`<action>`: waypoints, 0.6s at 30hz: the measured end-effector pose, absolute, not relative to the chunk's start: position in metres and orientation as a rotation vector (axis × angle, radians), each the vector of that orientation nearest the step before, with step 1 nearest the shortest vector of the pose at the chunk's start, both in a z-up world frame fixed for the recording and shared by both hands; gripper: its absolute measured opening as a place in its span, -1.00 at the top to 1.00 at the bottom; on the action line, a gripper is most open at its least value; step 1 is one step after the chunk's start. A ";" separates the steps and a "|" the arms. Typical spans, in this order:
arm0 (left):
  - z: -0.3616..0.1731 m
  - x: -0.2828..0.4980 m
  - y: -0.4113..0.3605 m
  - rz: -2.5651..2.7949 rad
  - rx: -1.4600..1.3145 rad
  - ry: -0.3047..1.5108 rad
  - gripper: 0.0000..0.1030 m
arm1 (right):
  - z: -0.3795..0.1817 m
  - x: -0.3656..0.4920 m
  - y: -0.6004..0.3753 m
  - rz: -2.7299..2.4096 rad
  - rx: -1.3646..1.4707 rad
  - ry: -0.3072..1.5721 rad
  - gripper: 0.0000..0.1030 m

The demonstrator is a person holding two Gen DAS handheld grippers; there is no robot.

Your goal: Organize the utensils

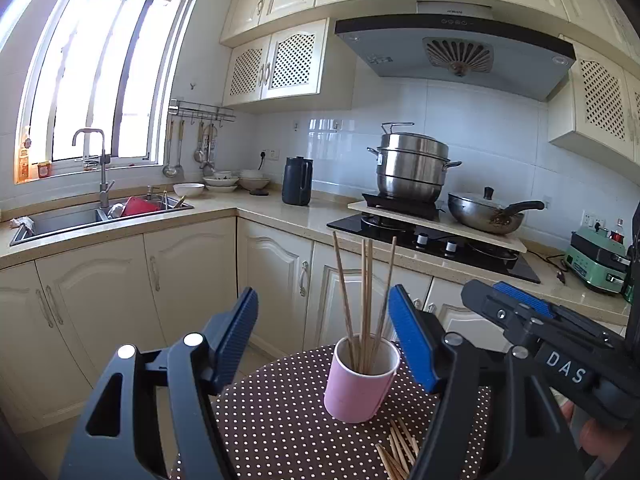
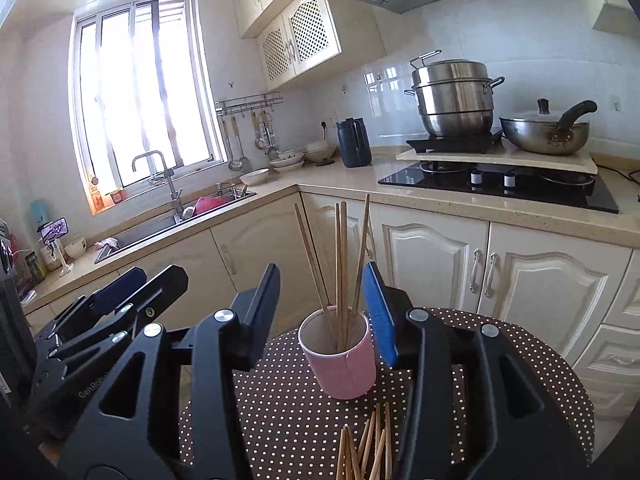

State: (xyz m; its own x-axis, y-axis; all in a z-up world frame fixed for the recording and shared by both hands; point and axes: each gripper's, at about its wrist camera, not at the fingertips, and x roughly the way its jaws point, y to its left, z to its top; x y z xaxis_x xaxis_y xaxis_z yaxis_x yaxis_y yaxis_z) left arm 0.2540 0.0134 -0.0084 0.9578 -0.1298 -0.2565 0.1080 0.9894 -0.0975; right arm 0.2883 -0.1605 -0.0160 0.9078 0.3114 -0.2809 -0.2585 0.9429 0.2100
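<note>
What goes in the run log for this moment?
both hand-held grippers open, empty | four chopsticks upright in cup | loose chopsticks on table

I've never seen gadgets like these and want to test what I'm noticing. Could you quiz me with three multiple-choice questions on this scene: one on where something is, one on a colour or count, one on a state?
1. Where do the loose chopsticks lie?
A. In the sink
B. On the polka-dot table, in front of the cup
C. On the hob

2. What colour is the cup?
A. Pink
B. Green
C. Black

3. How does the left hand-held gripper stand?
A. Shut on the cup
B. Shut on a chopstick
C. Open, holding nothing

Answers: B, they lie on the dotted cloth nearer the camera than the cup; A, its outer wall is pink; C, its blue pads stand wide apart, touching nothing.
</note>
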 end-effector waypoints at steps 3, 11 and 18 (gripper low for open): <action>-0.006 0.238 0.009 -0.108 -0.060 0.264 -0.30 | -0.012 0.268 -0.162 0.300 0.164 0.300 0.14; -0.019 0.200 0.003 -0.149 -0.067 0.299 -0.37 | -0.019 0.220 -0.170 0.269 0.050 0.289 0.08; -0.048 0.193 -0.013 -0.197 -0.050 0.387 -0.37 | -0.052 0.210 -0.192 0.250 0.048 0.369 0.08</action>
